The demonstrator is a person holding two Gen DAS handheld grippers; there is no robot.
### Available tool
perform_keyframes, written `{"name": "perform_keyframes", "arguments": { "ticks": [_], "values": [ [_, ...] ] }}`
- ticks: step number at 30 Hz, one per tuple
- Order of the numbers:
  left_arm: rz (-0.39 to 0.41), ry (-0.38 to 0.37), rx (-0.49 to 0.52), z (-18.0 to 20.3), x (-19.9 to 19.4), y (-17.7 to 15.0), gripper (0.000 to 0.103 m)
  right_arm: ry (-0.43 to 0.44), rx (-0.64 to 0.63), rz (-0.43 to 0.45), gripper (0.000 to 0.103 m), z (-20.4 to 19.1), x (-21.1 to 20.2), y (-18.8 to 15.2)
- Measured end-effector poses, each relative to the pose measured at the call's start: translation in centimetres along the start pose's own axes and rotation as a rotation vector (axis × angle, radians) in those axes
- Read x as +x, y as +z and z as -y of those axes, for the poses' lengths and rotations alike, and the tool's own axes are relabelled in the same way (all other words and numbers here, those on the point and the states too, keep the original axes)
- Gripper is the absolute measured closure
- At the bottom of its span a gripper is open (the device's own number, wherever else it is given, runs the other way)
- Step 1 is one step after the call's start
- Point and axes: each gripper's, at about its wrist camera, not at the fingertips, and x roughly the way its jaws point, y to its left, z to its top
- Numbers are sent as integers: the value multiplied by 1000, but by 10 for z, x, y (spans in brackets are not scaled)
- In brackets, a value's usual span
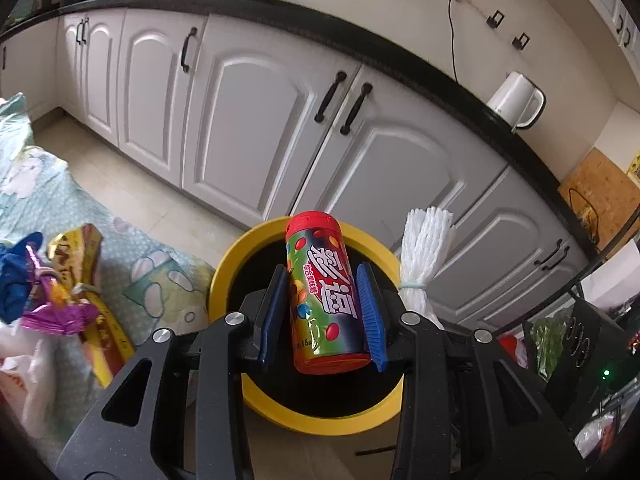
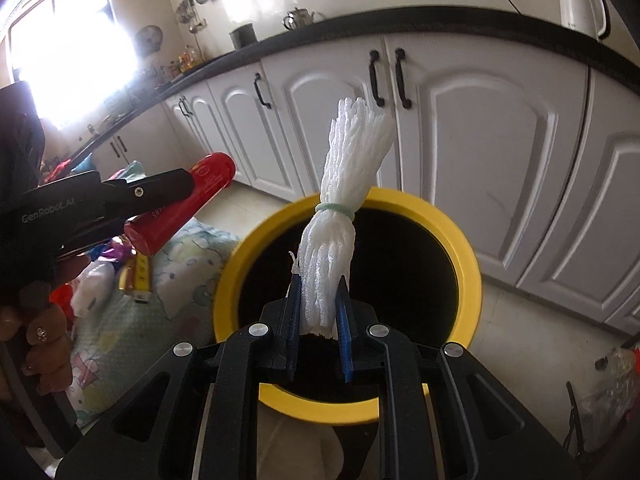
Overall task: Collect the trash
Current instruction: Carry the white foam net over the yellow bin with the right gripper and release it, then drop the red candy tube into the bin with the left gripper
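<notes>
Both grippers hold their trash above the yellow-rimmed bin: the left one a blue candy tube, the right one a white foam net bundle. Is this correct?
Not quite: the candy tube in the left gripper is red-capped and multicoloured, not blue, as the left wrist view shows. The right gripper does hold the white foam net bundle above the yellow-rimmed bin.

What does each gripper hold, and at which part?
The left gripper holds the candy tube across its lower body. The right gripper holds the white foam net bundle near its bottom end.
</notes>
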Motion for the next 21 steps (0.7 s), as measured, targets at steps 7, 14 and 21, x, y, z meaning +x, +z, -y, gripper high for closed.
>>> {"name": "perform_keyframes", "arguments": {
  "ticks": [7, 14, 21],
  "values": [
    [-39, 18, 9, 3, 18, -3, 74, -3, 19, -33, 85, 6, 9, -5],
    [-41, 40, 2, 2, 22, -4, 50, -22, 65, -45, 73, 17, 11, -7],
    [-8, 76, -20, -7, 8, -5, 29, -59, 79, -12, 57, 22, 3, -6]
  ]
}}
